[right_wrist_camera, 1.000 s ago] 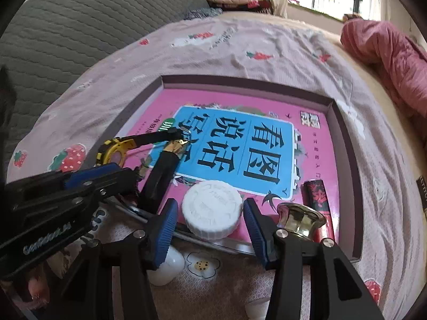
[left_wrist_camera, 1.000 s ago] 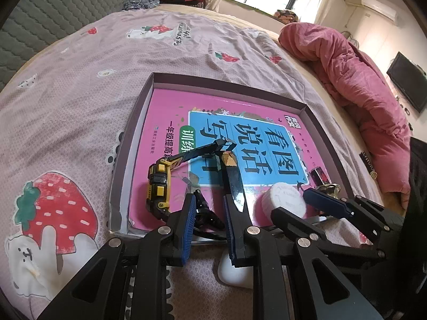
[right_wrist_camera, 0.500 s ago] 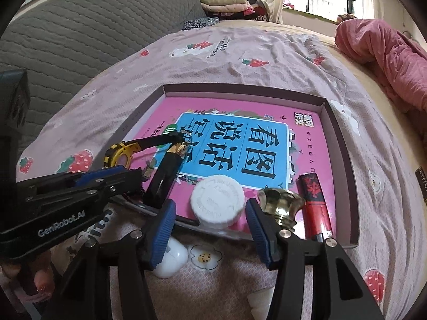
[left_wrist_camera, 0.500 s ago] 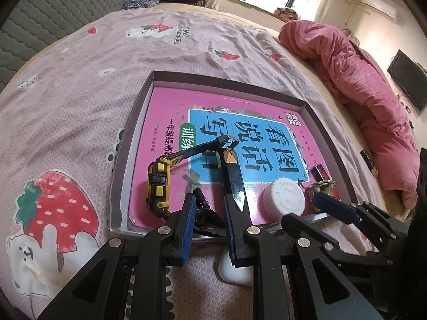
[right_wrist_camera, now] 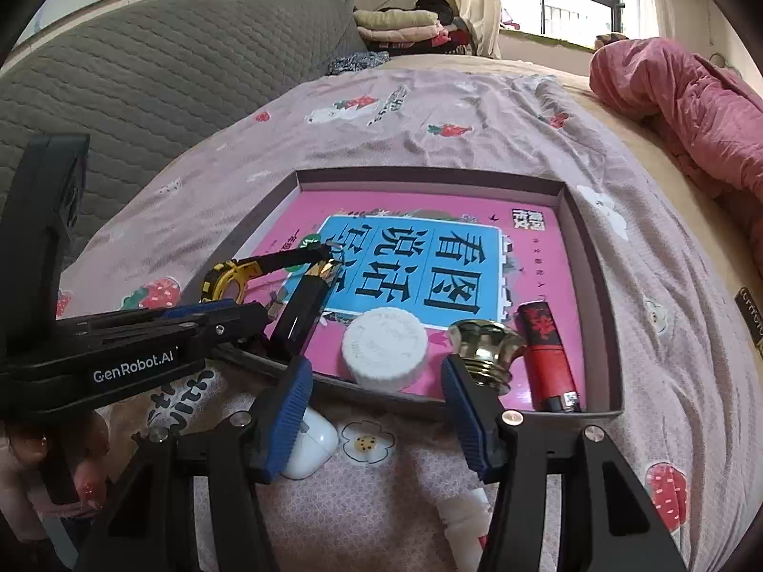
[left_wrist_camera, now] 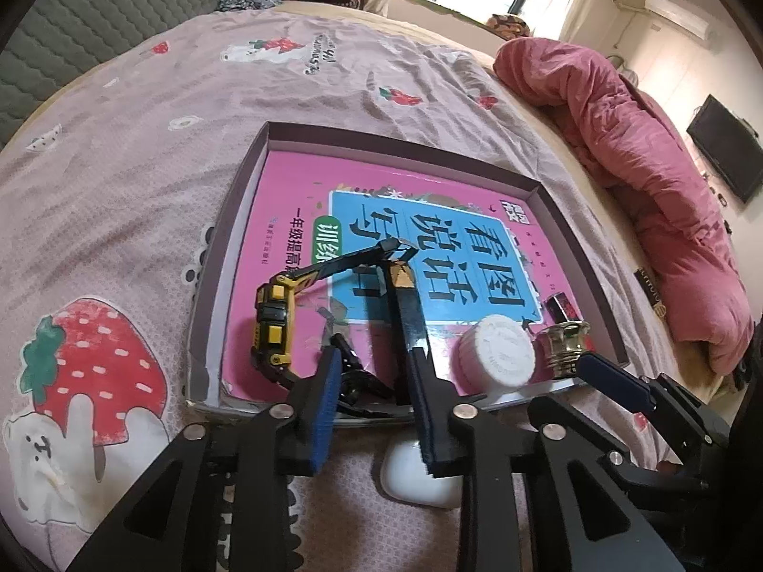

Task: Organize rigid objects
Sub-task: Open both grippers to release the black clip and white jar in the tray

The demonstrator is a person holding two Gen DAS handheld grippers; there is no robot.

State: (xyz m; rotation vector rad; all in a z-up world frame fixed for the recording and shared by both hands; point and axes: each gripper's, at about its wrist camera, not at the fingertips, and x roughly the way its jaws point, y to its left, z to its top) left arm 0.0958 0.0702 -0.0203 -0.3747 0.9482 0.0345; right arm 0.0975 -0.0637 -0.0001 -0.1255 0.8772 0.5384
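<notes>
A shallow purple box (left_wrist_camera: 577, 224) (right_wrist_camera: 591, 257) lies on the bed with a pink and blue book (left_wrist_camera: 443, 238) (right_wrist_camera: 429, 257) in it. On the book lie a yellow and black watch (left_wrist_camera: 272, 319) (right_wrist_camera: 229, 281), a black pen-like stick (left_wrist_camera: 405, 295) (right_wrist_camera: 305, 305), a white round cap (left_wrist_camera: 496, 357) (right_wrist_camera: 385, 352), a brass knob (left_wrist_camera: 567, 348) (right_wrist_camera: 486, 343) and a red lighter (right_wrist_camera: 546, 357). My left gripper (left_wrist_camera: 376, 410) is open at the box's near edge. My right gripper (right_wrist_camera: 376, 405) is open, just short of the cap.
A white earbud case (left_wrist_camera: 419, 476) (right_wrist_camera: 307, 443) lies on the pink strawberry sheet just outside the box's near edge. A rolled pink duvet (left_wrist_camera: 658, 181) lies along the right. A grey quilted headboard (right_wrist_camera: 143, 76) stands at the left.
My right gripper has pulled back and risen, away from the white cap that sat between its fingers. The left gripper has hardly moved.
</notes>
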